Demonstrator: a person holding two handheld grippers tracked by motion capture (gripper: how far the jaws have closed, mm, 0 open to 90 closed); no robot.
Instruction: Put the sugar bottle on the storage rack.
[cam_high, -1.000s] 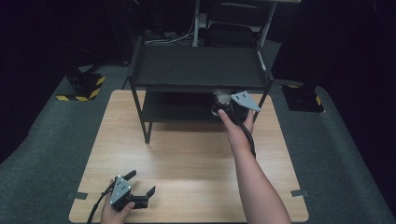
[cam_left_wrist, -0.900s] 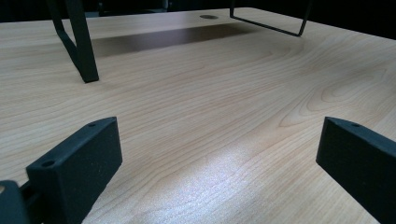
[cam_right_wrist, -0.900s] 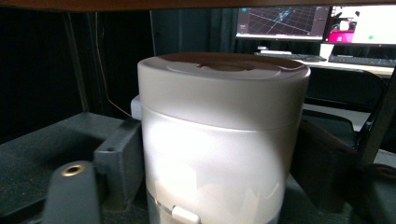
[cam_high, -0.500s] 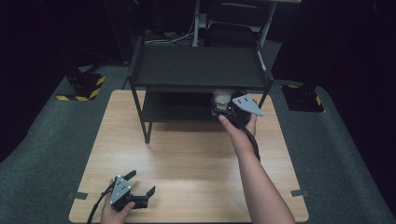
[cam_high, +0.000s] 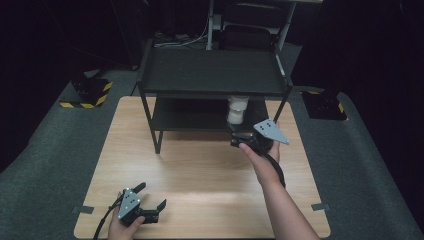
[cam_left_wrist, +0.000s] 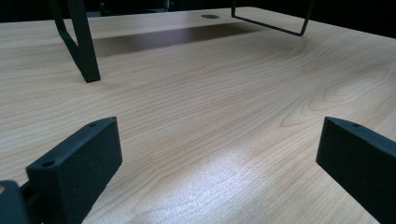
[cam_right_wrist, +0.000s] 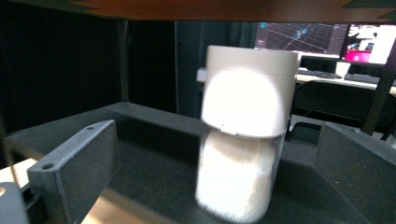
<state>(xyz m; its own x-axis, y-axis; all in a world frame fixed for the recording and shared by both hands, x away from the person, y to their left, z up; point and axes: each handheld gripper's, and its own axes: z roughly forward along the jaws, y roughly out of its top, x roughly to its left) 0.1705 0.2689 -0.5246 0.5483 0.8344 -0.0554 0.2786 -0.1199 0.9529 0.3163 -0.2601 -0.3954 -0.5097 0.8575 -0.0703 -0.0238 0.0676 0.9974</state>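
A white jar (cam_high: 237, 111) with a white cap stands upright on the lower level of a black shelf rack (cam_high: 190, 117). In the right gripper view the jar (cam_right_wrist: 245, 121) stands a little ahead of the jaws, touching neither pad. My right gripper (cam_high: 240, 136) hovers just in front of that level, open; its jaws have just been opening and nothing is gripped between them (cam_right_wrist: 217, 154). My left gripper (cam_high: 152, 196) rests at the table's near left corner, open, with bare wood between its jaws (cam_left_wrist: 215, 149).
The rack's top level (cam_high: 210, 72) overhangs the jar. One rack leg (cam_left_wrist: 84, 46) stands on the wooden table (cam_high: 200, 170) ahead of the left gripper. Grey carpet surrounds the table, and yellow-black striped blocks (cam_high: 90, 92) lie beyond its far left corner.
The right gripper has let go of the jar, which now stands on the lower level. The right hand has drawn back toward the near edge. The left gripper has not moved.
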